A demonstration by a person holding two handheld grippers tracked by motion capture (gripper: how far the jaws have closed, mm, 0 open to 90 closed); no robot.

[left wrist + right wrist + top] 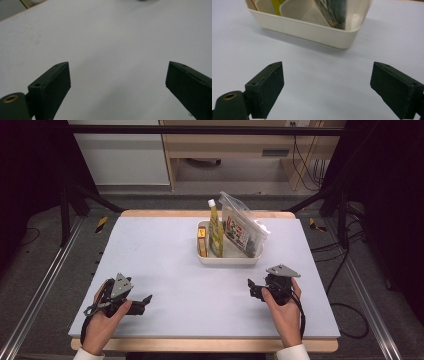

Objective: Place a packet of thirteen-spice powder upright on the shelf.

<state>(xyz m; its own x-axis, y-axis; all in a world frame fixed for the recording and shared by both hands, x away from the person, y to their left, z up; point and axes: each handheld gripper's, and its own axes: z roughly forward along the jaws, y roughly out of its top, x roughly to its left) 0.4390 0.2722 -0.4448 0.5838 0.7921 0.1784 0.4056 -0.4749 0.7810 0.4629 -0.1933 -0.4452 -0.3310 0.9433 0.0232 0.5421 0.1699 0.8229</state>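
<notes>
Nearest the high camera, a person's two hands rest on a pale grey table mat [165, 255], each holding a black two-jaw gripper. The left gripper [145, 301] sits near the front left of the mat, jaws spread wide over bare mat. The right gripper [251, 287] sits at the front right, jaws also spread and empty, facing a cream rectangular plastic tub [312, 28] just ahead. The tub holds a yellow squeeze bottle [215, 231], a clear zip bag [242, 226] and a small orange box [202, 242].

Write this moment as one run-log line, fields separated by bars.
left claw open, empty | right claw open, empty, faces tub | bottle, bag in tub
</notes>
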